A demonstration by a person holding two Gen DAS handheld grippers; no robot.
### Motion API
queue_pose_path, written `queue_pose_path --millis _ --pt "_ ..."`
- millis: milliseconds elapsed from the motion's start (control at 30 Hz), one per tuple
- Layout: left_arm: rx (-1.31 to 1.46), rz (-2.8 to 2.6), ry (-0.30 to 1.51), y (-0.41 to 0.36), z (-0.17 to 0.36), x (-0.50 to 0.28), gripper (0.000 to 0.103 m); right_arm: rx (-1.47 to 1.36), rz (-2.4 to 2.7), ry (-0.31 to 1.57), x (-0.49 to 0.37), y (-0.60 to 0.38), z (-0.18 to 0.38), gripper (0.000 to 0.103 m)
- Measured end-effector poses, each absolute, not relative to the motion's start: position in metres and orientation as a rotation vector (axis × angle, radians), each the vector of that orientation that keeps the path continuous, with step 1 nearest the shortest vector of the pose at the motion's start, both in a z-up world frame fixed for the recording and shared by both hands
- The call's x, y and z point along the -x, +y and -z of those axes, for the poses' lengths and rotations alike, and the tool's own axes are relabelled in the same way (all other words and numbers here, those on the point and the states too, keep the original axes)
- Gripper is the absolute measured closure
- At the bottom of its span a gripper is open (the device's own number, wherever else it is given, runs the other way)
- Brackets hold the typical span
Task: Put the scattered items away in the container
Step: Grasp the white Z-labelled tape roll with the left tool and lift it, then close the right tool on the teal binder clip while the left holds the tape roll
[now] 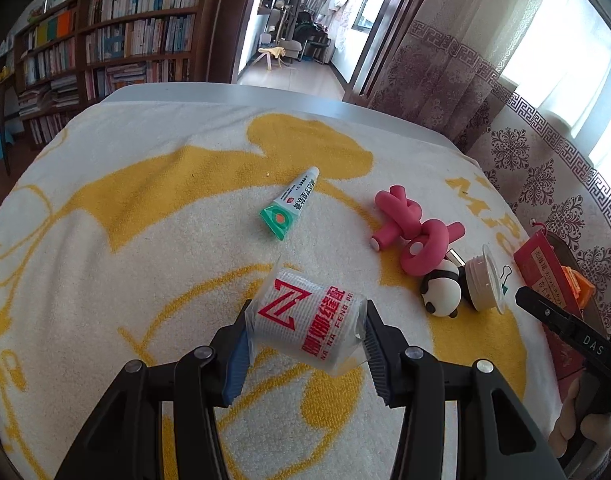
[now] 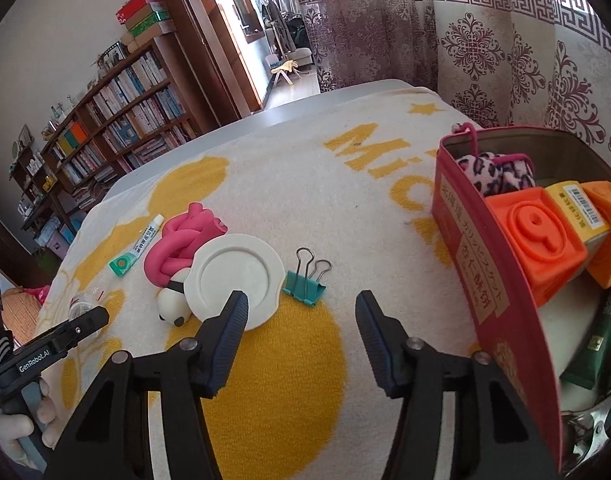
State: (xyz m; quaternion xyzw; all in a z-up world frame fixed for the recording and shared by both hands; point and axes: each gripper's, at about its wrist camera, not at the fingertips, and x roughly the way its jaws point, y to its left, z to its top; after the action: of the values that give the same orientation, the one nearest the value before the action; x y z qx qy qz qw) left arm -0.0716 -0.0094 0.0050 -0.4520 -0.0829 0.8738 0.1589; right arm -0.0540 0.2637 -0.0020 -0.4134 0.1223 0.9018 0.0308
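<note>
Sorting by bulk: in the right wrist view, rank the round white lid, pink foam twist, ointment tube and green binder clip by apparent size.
1. round white lid, nearer the camera, so unsure
2. pink foam twist
3. ointment tube and green binder clip look alike

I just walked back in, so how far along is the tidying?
Partway. The red tin already holds orange blocks and a leopard pouch. The left gripper grips a wrapped roll. Tube, pink foam, panda, lid and clip remain.

left tongs [image 1: 305, 344]: black arms, blue ribbed pads, silver screws | right tongs [image 2: 301, 316]: same, "DAS" marking
</note>
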Motion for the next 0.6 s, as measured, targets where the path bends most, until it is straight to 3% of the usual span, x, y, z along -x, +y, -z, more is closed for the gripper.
queue_pose_path --millis 133,267,400,533,600 --pt "1.271 -2.487 -0.249 -0.009 -0.009 0.068 0.051 1.321 -2.73 0.199 0.078 0.257 0.007 0.043" --pt "1.256 -2.482 -0.249 -0.008 -0.012 0.066 0.051 1.325 -2.721 0.146 0.096 0.256 0.011 0.043" --pt "1.253 -2.478 -0.245 -0.006 -0.013 0.065 0.051 1.378 -2.748 0.294 0.103 0.263 0.013 0.062" --pt "1.253 -2.473 -0.24 -0.004 -0.012 0.064 0.051 1.385 -2.745 0.327 0.099 0.265 0.014 0.064" --pt "1.25 -2.472 -0.237 -0.004 -0.013 0.064 0.051 1.406 -2.727 0.354 0.099 0.268 0.017 0.074"
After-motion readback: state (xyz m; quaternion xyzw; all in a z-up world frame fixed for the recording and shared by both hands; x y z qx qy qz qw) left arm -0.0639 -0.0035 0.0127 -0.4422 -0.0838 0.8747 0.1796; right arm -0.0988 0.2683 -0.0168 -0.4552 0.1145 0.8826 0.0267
